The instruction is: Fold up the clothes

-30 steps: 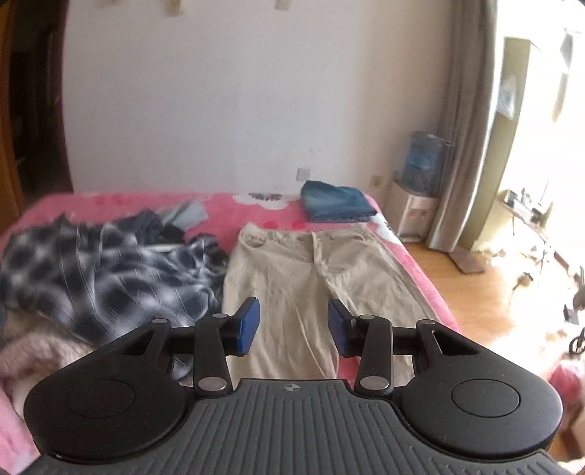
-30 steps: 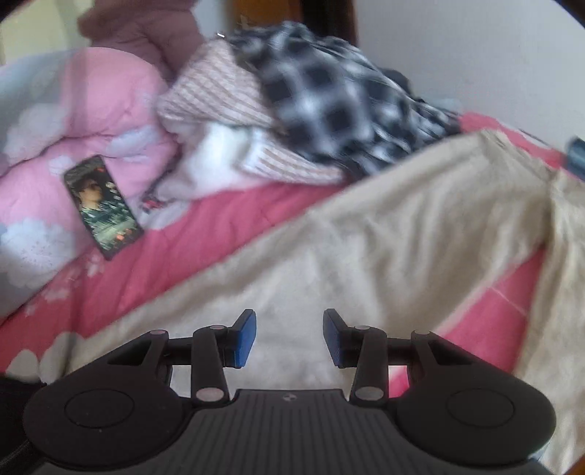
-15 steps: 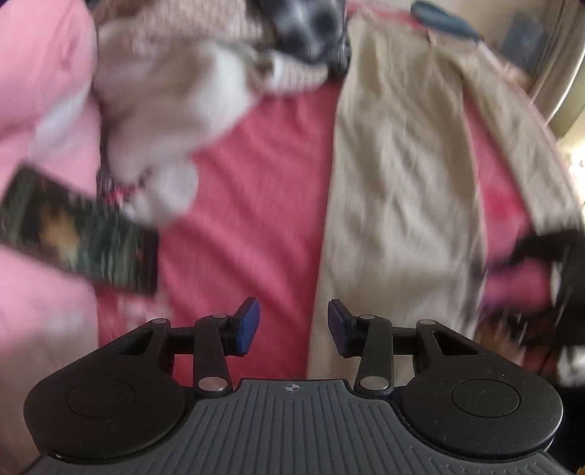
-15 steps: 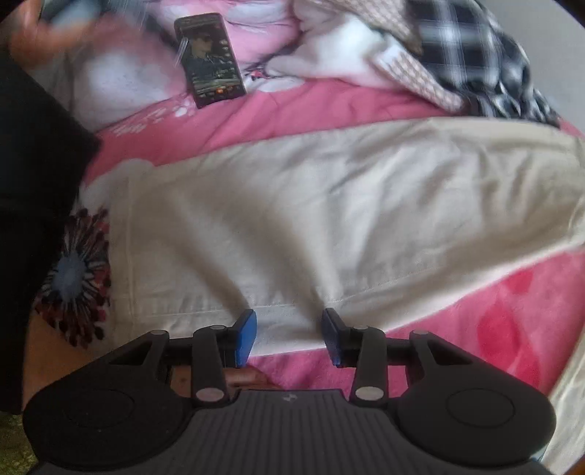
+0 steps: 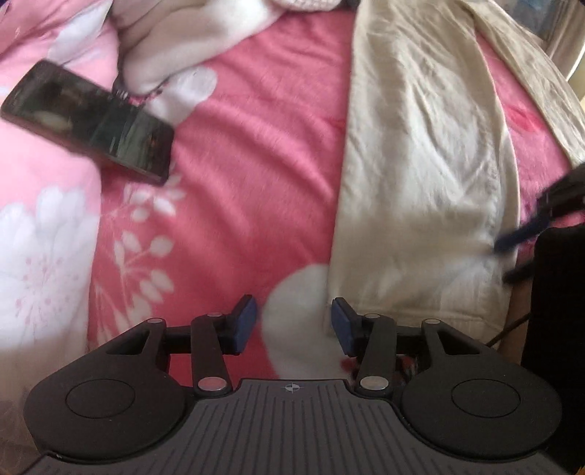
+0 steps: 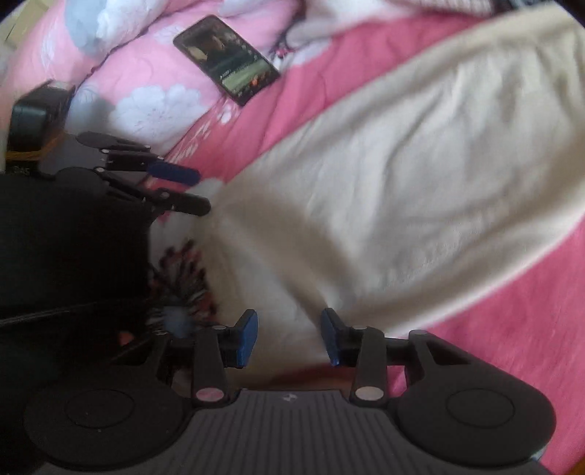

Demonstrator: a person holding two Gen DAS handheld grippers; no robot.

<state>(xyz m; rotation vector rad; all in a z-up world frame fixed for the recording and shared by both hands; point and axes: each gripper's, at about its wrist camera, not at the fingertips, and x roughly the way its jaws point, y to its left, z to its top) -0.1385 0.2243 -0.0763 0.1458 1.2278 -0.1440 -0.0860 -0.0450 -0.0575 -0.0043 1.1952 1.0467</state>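
We are looking at a pink bedspread (image 5: 256, 164) with white floral print, fleecy in texture, covering the whole surface. The beige trousers (image 5: 420, 164) are lying flat on it, creased woven cloth, with the hemmed end of one leg nearest both grippers. Only the left wrist view is showing the stitched hem clearly and part of the second leg at upper right; the right wrist view (image 6: 402, 182) is showing the same leg blurred. A white garment (image 5: 190, 33) is lying bunched at the top. A dark, glossy rectangular phone (image 5: 91, 120) is resting on paler pink bedding; only the right wrist view is showing its lit screen (image 6: 226, 58).

The left gripper (image 5: 292, 325) is standing wide apart, empty, at the hem's left corner. The right gripper (image 6: 289, 336) is likewise spread wide, holding nothing, by the hem's other edge.
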